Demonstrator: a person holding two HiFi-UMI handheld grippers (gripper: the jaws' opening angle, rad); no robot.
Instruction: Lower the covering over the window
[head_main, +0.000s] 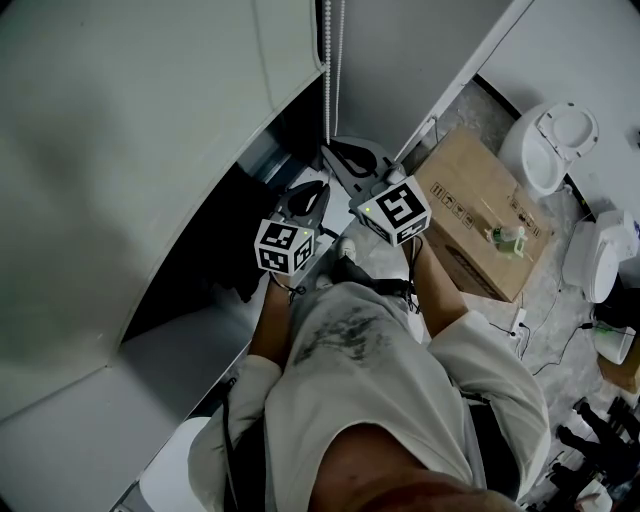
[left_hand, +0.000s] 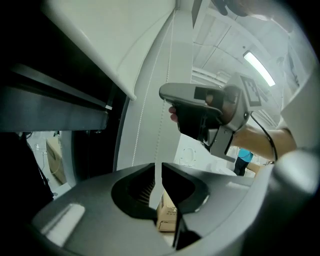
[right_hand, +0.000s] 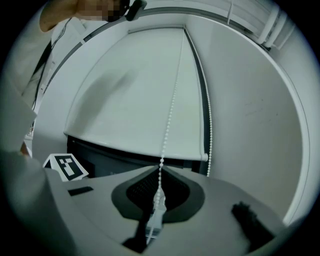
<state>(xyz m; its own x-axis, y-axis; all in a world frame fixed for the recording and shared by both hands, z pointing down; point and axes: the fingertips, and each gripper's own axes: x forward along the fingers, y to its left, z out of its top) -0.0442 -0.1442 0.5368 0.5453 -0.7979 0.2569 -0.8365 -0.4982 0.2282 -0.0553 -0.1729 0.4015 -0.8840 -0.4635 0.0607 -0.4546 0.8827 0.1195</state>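
Observation:
A white roller blind (head_main: 120, 150) covers the upper part of the window, and dark glass (head_main: 200, 260) shows below its bottom bar (right_hand: 135, 150). A white bead chain (head_main: 327, 60) hangs at the blind's right edge. My right gripper (head_main: 337, 158) is the higher one and is shut on the bead chain (right_hand: 170, 115), with a small clear connector pinched between its jaws (right_hand: 159, 172). Just below it, my left gripper (head_main: 308, 198) stands open by a narrow slit (left_hand: 159, 167). The chain (left_hand: 159, 145) runs down into that slit. The right gripper (left_hand: 172, 100) shows above in the left gripper view.
A cardboard box (head_main: 480, 215) with a small green bottle (head_main: 508, 238) on it stands on the floor at the right. Beyond it are a white toilet (head_main: 550, 145) and a white appliance (head_main: 600, 255). The window sill (head_main: 150, 380) runs along the lower left.

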